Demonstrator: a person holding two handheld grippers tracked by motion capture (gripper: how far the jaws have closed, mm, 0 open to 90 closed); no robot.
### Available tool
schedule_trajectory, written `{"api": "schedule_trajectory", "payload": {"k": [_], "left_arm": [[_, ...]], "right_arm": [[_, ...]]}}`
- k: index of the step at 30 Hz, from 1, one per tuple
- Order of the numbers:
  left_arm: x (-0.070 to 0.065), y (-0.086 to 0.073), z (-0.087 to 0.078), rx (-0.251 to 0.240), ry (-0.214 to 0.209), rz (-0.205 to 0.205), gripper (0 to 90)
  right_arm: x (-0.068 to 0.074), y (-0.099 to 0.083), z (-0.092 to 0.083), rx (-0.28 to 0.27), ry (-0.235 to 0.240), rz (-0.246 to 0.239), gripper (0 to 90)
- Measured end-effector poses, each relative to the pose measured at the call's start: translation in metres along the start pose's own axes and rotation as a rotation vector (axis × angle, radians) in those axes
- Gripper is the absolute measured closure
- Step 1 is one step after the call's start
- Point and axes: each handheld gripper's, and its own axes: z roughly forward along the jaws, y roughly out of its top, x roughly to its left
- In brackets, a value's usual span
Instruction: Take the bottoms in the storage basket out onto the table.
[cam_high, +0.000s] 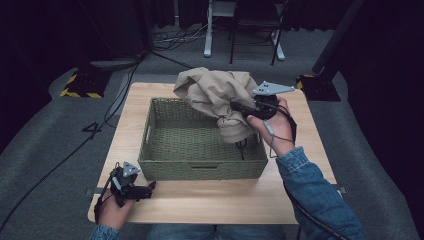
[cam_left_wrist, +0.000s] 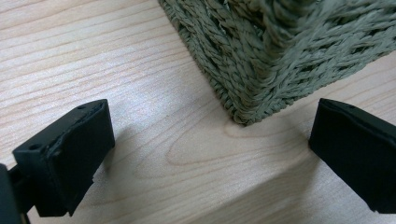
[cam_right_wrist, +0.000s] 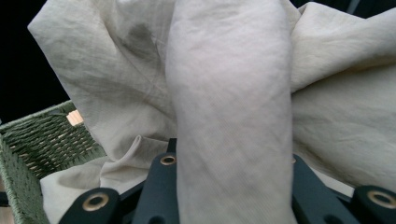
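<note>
Your right gripper (cam_high: 235, 106) is clamped on the beige cloth (cam_high: 215, 92), holding it bunched up above the far right part of the green woven basket (cam_high: 165, 167). Your left gripper (cam_high: 150, 187) rests on the table (cam_high: 200, 200) just off the basket's near left corner, jaws wide apart with nothing between them.

Cloth (cam_high: 216, 95) above basket (cam_high: 200, 167) on table (cam_high: 220, 202), left tool (cam_high: 150, 187) beside.

cloth (cam_high: 220, 97): beige woven fabric, matt, creased | basket (cam_high: 165, 150): green twisted-fibre weave, rough | table (cam_high: 215, 200): pale wood, smooth, visible grain | your left gripper (cam_left_wrist: 210, 154): pads black matt plastic
</note>
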Motion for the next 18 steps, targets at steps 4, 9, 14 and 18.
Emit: {"api": "schedule_trajectory", "payload": {"k": [4,9,14,18], "left_arm": [[0.000,0.000,0.000,0.000,0.000,0.000,0.4],[0.000,0.000,0.000,0.000,0.000,0.000,0.4],[0.000,0.000,0.000,0.002,0.000,0.001,0.4],[0.000,0.000,0.000,0.002,0.000,0.002,0.4]], "right_arm": [[-0.006,0.003,-0.014,-0.010,-0.021,0.008,75.8],[-0.014,0.007,-0.030,-0.019,-0.047,0.025,75.9],[-0.027,0.009,-0.047,-0.026,-0.080,0.052,75.8],[-0.037,0.008,-0.058,-0.022,-0.110,0.067,75.8]]}}
